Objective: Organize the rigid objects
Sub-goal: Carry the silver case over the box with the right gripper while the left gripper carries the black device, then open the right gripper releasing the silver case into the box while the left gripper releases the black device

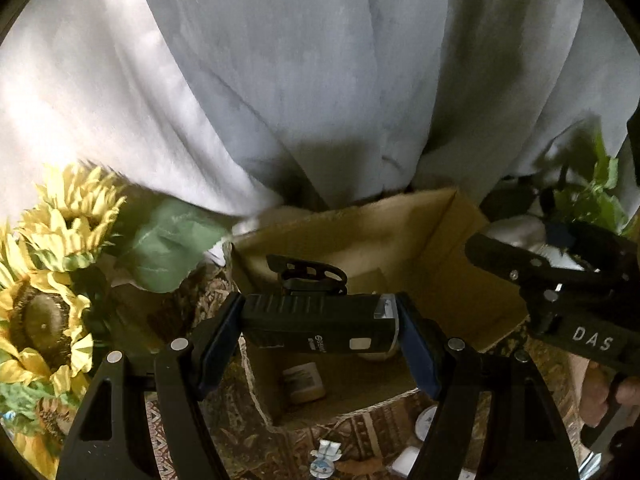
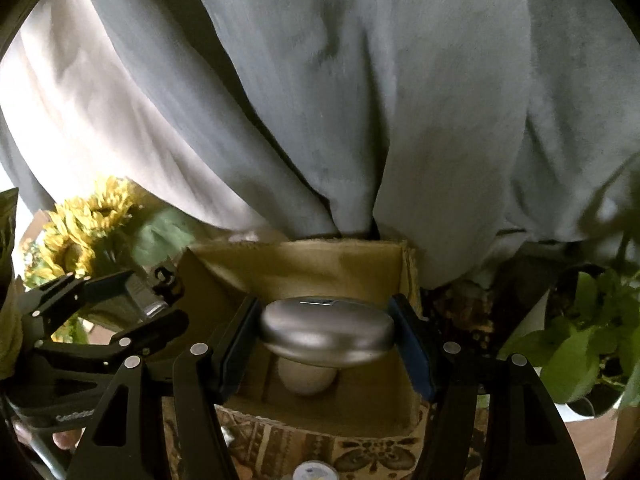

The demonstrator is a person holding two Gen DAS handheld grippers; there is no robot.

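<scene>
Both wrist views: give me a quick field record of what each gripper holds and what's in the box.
left gripper: shut on black bike light, held crosswise above the box
right gripper: shut on silver oval case, above the box
cardboard box: open, on patterned rug
box contents: pale rounded object; small labelled item
surroundings: sunflowers left, green plant right, grey curtain behind

Ahead of you at 12 o'clock hangs a pale grey curtain (image 1: pixel 320 80), sunlit at 10 o'clock, with yellow sunflowers (image 1: pixel 44 280) at 9, leafy green plant (image 2: pixel 580 340) at 3, and patterned rug (image 1: pixel 280 448) at 6.
</scene>
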